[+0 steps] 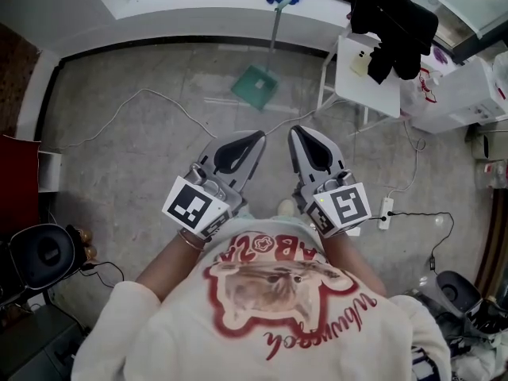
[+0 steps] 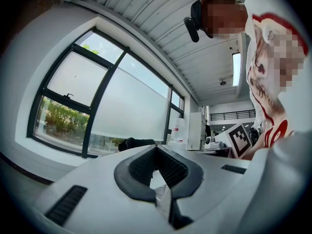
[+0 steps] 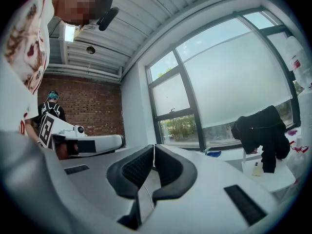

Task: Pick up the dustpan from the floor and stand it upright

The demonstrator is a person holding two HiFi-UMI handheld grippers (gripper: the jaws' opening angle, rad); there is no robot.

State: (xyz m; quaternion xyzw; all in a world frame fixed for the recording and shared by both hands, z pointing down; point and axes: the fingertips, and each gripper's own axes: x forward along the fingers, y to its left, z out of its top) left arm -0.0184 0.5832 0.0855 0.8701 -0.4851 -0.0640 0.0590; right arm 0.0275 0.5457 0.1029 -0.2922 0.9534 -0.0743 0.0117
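Green dustpan (image 1: 255, 86) is seen on the floor (image 1: 159, 149) well ahead of both grippers, handle (image 1: 275, 34) pointed toward the wall (image 1: 198, 18) (neither one clearly nearer); left gripper (image 1: 258, 136) and right gripper (image 1: 295, 132) are held closed, empty.

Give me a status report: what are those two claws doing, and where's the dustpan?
Left gripper and right gripper shut, empty. Dustpan ahead by the window wall, not held. Cable crosses the floor between.

Dustpan (image 1: 255, 86) on floor (image 1: 143, 149) beyond left hand-held gripper (image 1: 255, 139) and right hand-held gripper (image 1: 298, 132), table (image 1: 373, 86) to its right
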